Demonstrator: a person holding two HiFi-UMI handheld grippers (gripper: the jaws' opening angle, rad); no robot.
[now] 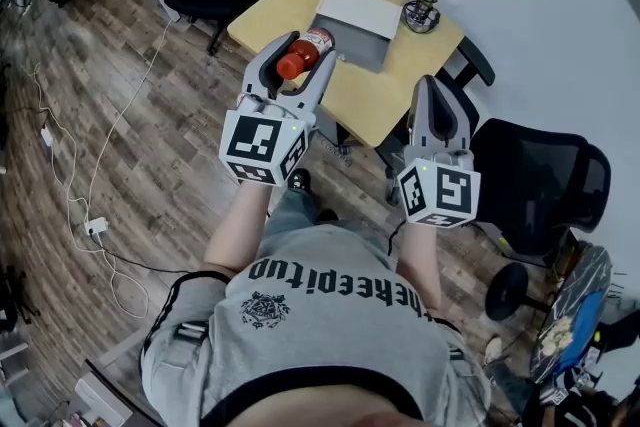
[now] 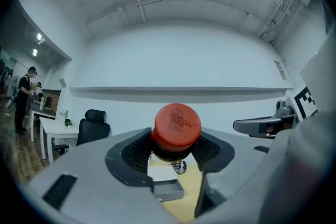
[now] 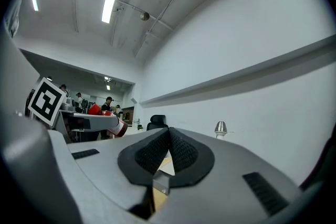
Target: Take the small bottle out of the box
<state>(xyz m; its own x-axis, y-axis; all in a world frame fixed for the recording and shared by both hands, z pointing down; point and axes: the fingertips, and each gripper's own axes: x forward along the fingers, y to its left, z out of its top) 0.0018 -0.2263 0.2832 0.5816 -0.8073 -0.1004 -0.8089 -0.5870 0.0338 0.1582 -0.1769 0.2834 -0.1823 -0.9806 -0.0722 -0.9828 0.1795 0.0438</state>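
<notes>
The left gripper clamps the small bottle, with its long axis along the jaws and its cap toward the person. The open box lies at three o'clock. The right gripper is pressed together, empty.

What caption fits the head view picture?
Left gripper holds a small red-capped bottle near a light wooden table; right gripper shut, empty.

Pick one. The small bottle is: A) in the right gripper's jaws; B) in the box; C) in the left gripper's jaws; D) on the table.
C: the left gripper holds the small bottle between its jaws; the right gripper has its jaws together, empty.
</notes>
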